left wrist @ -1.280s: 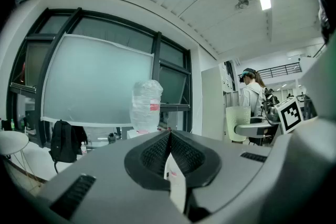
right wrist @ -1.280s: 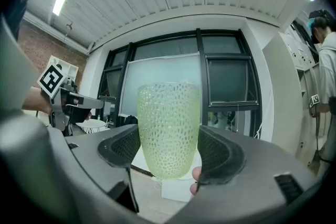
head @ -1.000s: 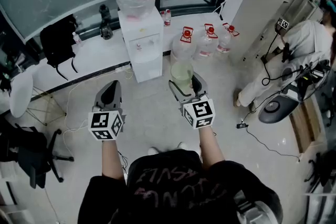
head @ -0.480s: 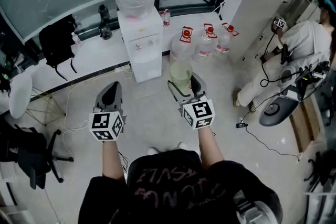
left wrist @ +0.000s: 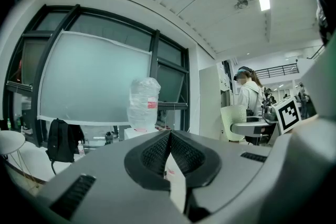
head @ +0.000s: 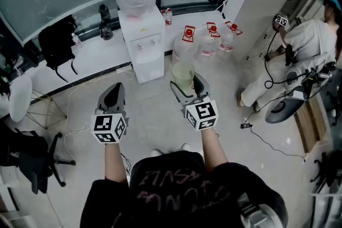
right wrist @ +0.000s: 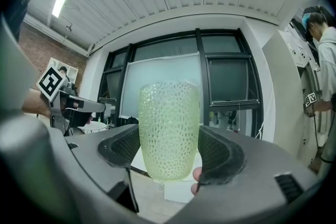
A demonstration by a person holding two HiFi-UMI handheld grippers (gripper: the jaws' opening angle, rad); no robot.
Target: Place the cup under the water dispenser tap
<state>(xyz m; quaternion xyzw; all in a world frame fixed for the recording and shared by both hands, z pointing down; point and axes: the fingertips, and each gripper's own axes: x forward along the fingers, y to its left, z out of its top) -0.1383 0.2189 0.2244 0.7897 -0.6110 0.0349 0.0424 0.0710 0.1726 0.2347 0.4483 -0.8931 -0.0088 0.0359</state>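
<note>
Head view: right tool (head: 187, 81) pinches one cup (head: 183, 73), left tool (head: 114, 88) closed, maybe three jugs (head: 209, 44).

The left forearm (head: 111, 160) and right forearm (head: 212, 142) are held forward, side by side, at lower centre. The left gripper (head: 113, 91) is seen shut, its fingers (left wrist: 152, 153) pressed together. The right gripper (head: 185, 83) is clamped on the cup (right wrist: 169, 128) and held level.
</note>
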